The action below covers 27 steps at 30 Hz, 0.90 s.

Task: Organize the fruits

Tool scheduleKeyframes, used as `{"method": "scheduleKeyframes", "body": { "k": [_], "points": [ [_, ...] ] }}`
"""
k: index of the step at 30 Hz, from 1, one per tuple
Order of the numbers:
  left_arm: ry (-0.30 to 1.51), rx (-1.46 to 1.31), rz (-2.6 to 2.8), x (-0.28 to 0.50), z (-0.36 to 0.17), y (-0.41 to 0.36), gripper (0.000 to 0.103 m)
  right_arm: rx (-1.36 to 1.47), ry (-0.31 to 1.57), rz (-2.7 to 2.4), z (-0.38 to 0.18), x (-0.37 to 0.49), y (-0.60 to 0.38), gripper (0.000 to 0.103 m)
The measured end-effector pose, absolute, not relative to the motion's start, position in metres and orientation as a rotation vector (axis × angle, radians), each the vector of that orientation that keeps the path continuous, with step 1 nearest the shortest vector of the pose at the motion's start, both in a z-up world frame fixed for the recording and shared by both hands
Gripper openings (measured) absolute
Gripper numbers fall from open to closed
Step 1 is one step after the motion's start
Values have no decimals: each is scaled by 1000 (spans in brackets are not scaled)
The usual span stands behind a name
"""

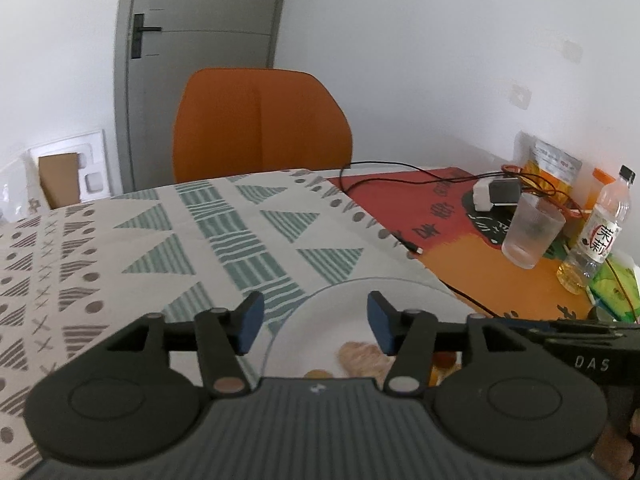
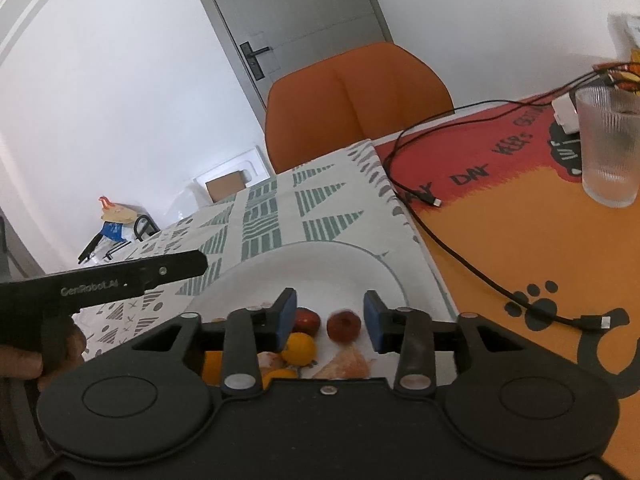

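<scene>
A white plate (image 2: 320,268) sits on the patterned tablecloth and also shows in the left wrist view (image 1: 332,320). On it lie two small red fruits (image 2: 344,326), small yellow-orange fruits (image 2: 299,348) and a pale peeled citrus segment (image 2: 348,364), which the left wrist view (image 1: 362,356) shows too. My right gripper (image 2: 330,320) is open and empty just above the fruits. My left gripper (image 1: 316,322) is open and empty over the plate's near left part. The left gripper's body (image 2: 100,280) shows at the left of the right wrist view.
An orange chair (image 1: 260,120) stands behind the table. On the red-orange mat (image 2: 520,220) at right lie black cables (image 2: 460,248), a ribbed glass (image 2: 610,144), a white charger (image 1: 492,194), a drink bottle (image 1: 600,232) and snack packets (image 1: 552,164).
</scene>
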<state>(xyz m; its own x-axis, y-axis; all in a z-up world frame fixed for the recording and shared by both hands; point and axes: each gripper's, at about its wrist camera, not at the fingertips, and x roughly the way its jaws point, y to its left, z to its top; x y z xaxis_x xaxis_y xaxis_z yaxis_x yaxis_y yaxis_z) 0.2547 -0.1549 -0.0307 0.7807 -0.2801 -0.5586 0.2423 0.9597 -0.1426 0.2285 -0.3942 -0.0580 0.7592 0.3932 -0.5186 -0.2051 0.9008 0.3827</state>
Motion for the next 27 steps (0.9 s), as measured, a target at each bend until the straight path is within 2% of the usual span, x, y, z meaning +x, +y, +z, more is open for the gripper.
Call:
{"method": "scheduleKeyframes", "body": {
  "k": [4, 7, 12, 17, 20, 27],
  "points": [
    [610, -68, -249, 246, -28, -143, 64, 297, 621, 339, -53, 223, -386, 47],
    [592, -61, -216, 239, -25, -135, 76, 289, 614, 341, -50, 219, -381, 56],
    [548, -42, -166, 223, -19, -123, 87, 284, 600, 352, -44, 213, -374, 67],
    [559, -50, -138, 210, -20, -110, 93, 260, 581, 367, -39, 206, -363, 93],
    [557, -37, -105, 201, -19, -102, 94, 242, 576, 381, -36, 202, -356, 102],
    [540, -43, -26, 177, -11, -76, 95, 228, 561, 405, -30, 191, -338, 103]
  ]
}}
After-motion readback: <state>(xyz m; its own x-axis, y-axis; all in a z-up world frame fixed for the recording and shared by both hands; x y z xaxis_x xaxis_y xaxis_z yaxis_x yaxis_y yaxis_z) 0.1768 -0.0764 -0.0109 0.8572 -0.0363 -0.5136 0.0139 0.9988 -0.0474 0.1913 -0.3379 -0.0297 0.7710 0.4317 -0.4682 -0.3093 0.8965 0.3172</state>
